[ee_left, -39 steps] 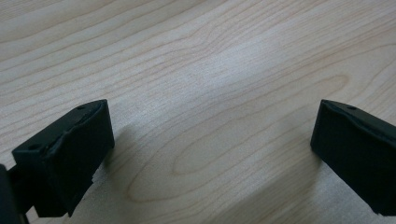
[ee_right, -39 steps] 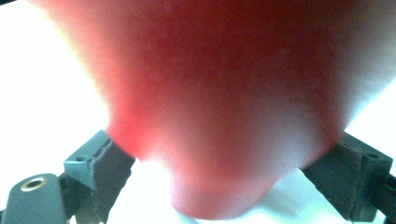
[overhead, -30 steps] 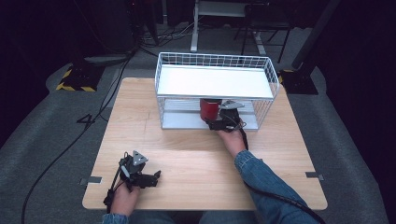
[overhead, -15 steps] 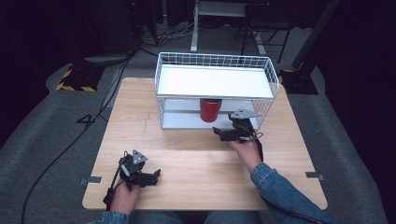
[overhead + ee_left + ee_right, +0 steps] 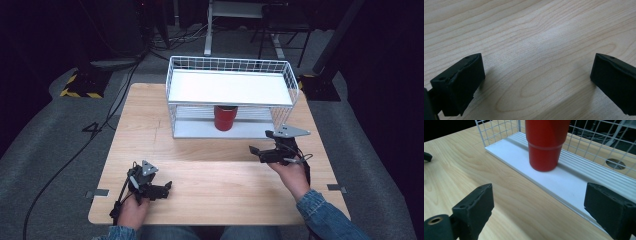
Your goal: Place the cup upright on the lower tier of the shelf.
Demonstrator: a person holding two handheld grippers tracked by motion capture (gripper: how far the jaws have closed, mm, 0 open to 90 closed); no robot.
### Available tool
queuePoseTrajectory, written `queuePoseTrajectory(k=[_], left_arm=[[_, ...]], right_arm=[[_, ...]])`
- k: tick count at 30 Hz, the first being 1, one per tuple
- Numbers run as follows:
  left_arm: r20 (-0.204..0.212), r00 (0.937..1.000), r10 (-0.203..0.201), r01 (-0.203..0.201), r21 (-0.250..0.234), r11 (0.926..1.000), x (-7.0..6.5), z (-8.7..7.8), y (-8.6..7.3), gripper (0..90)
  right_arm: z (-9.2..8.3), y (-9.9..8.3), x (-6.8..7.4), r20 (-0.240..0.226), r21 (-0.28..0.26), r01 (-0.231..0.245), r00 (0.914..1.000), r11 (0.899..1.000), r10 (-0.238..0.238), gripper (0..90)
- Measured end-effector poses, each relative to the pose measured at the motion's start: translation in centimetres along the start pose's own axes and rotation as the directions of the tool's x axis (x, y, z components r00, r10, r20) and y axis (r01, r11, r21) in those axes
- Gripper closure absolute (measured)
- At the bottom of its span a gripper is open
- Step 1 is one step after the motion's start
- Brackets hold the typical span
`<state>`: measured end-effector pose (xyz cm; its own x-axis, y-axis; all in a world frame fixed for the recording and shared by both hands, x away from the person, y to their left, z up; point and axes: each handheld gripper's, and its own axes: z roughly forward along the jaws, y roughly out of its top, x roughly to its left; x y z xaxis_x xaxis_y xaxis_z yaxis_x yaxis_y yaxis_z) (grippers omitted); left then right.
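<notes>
A red cup (image 5: 225,117) (image 5: 545,143) stands upright on the lower shelf of a white wire rack (image 5: 230,88), under its white top board. My right gripper (image 5: 256,151) (image 5: 541,215) hovers open in front of the rack, a little to the cup's right, with nothing between its jaws. Near the table's front left, my left gripper (image 5: 166,189) (image 5: 536,82) rests open on the bare wood, its jaws wide apart.
The wooden table (image 5: 210,190) has free room between the two grippers. The rack's white base slab (image 5: 564,187) and wire walls (image 5: 499,130) surround the cup. A round hole (image 5: 615,164) shows in the table beyond the rack. Dark floor with cables lies around.
My right gripper has let go of the red cup on the rack's lower shelf and pulled back toward the person, to the right. The left gripper has stayed put.
</notes>
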<state>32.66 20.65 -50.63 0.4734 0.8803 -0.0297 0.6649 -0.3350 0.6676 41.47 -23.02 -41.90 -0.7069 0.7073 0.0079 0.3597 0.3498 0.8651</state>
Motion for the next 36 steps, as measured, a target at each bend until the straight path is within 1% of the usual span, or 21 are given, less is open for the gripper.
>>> queuePoseTrajectory(k=[1,2,3,6,7,8,9,10,12,14,16,17,18,19,23,26,28,29,30,33,36], left_arm=[[0.000,1.0000,0.000,0.000,0.000,1.0000,0.0,0.0,0.0,0.0],[0.000,1.0000,0.000,0.000,0.000,1.0000,0.0,0.0,0.0,0.0],[0.000,1.0000,0.000,0.000,0.000,1.0000,0.0,0.0,0.0,0.0],[0.000,1.0000,0.000,0.000,0.000,1.0000,0.0,0.0,0.0,0.0],[0.000,1.0000,0.000,0.000,0.000,1.0000,0.0,0.0,0.0,0.0],[0.000,1.0000,0.001,-0.001,0.001,1.0000,0.0,0.0,0.0,0.0],[-0.001,1.0000,-0.002,0.002,0.000,1.0000,0.0,0.0,0.0,0.0],[0.000,1.0000,-0.004,0.004,-0.001,1.0000,0.0,0.0,0.0,0.0],[0.000,1.0000,-0.004,0.004,-0.001,1.0000,0.0,0.0,0.0,0.0],[0.000,1.0000,-0.003,0.003,-0.001,1.0000,0.0,0.1,0.1,0.0],[-0.002,1.0000,-0.002,0.002,0.000,1.0000,0.0,0.1,0.1,0.0],[-0.002,1.0000,-0.002,0.002,0.000,1.0000,0.0,0.1,0.1,0.0],[-0.002,1.0000,-0.001,0.001,0.000,1.0000,0.0,0.1,0.1,0.0],[-0.002,1.0000,-0.001,0.001,0.000,1.0000,0.0,0.1,0.1,0.0],[-0.001,1.0000,0.000,0.000,0.002,1.0000,0.0,0.1,0.1,0.0],[-0.001,1.0000,-0.002,0.002,0.001,1.0000,0.0,0.1,0.1,0.0],[-0.001,1.0000,0.000,0.000,0.002,1.0000,0.0,0.1,0.1,0.0],[-0.001,1.0000,0.002,-0.002,0.004,1.0000,0.0,0.1,0.1,0.0],[-0.001,1.0000,0.002,-0.002,0.004,1.0000,0.0,0.1,0.1,0.0],[0.000,1.0000,0.000,0.000,0.002,1.0000,0.0,0.1,0.2,0.0],[-0.001,1.0000,-0.002,0.002,0.002,1.0000,-0.1,0.1,0.2,0.0]], right_arm=[[0.0,0.0,0.0,0.000,0.000,0.000,1.0000,1.000,0.000,9.3],[-1.0,-0.4,-0.1,0.001,-0.003,-0.004,1.0000,1.000,0.004,9.4],[-1.3,-0.5,-0.2,0.001,-0.002,-0.003,1.0000,1.000,0.003,9.5],[-2.5,-1.1,-0.3,0.007,0.017,-0.011,0.9999,1.000,0.010,10.7],[-2.5,-1.1,-0.3,0.007,0.017,-0.011,0.9999,1.000,0.010,10.7],[-3.2,-1.6,-0.5,0.007,0.030,-0.013,0.9999,0.999,0.013,12.0],[-3.2,-1.6,-0.5,0.007,0.030,-0.013,0.9999,0.999,0.013,12.0],[-3.9,-2.1,-0.6,0.012,0.038,-0.009,0.9999,0.999,0.009,12.8],[-4.3,-2.3,-0.7,0.018,0.042,-0.010,0.9998,0.999,0.009,12.9],[-5.4,-3.1,-0.9,0.019,0.046,-0.022,0.9996,0.999,0.021,13.1],[-6.1,-3.6,-0.9,0.022,0.045,-0.033,0.9992,0.998,0.032,13.5],[-6.1,-3.6,-0.9,0.022,0.045,-0.033,0.9992,0.998,0.032,13.5],[-6.6,-4.1,-0.9,0.026,0.044,-0.037,0.9990,0.998,0.036,13.9],[-6.6,-4.1,-0.9,0.026,0.044,-0.037,0.9990,0.998,0.036,13.9],[-7.4,-5.2,-0.8,0.022,0.061,-0.040,0.9990,0.997,0.039,15.1],[-8.0,-6.2,-0.6,0.016,0.065,-0.050,0.9987,0.997,0.049,15.1],[-8.2,-6.8,-0.5,0.019,0.066,-0.053,0.9985,0.996,0.051,15.2],[-8.5,-7.4,-0.4,0.024,0.067,-0.058,0.9981,0.996,0.057,15.2],[-8.5,-7.4,-0.4,0.024,0.067,-0.058,0.9981,0.996,0.057,15.2],[-8.8,-8.4,-0.4,0.025,0.076,-0.061,0.9979,0.995,0.059,15.2],[-8.9,-9.4,-0.3,0.033,0.098,-0.041,0.9987,0.994,0.038,15.3]])
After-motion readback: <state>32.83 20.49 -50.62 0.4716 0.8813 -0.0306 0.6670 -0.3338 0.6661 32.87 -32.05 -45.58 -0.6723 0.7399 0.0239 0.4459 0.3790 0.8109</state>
